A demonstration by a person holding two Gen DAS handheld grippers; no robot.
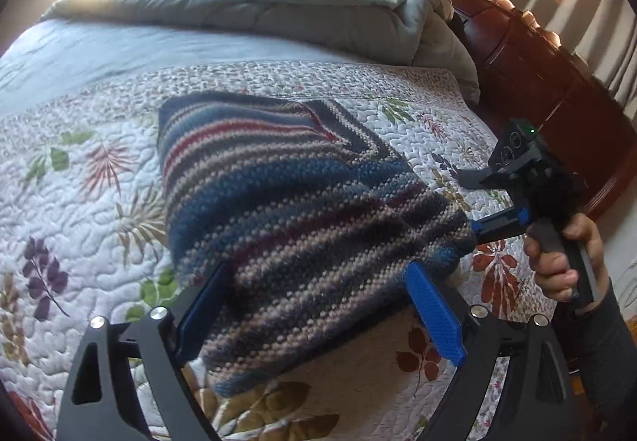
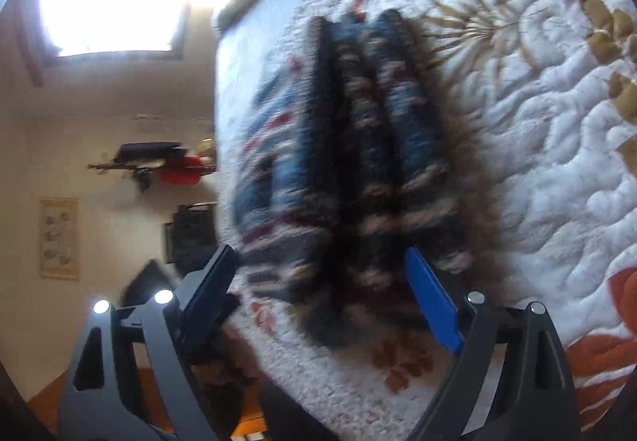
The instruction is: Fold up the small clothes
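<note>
No legible text, label, brand, number or sign in either view. Framed picture [image 2: 59,238] on wall: printed marks too small and blurred to read. Black device [image 1: 517,146] atop right gripper: green light only, no readable marking. Quilt [image 1: 99,170] on bed: leaf pattern only, no lettering. Striped knit garment [image 1: 286,210]: no tag or label visible. Right wrist view motion-blurred; nothing readable there.

One striped knit garment [image 1: 286,202], one floral quilt [image 1: 91,182], one grey comforter [image 1: 278,7], two tongs [image 1: 318,317].
</note>
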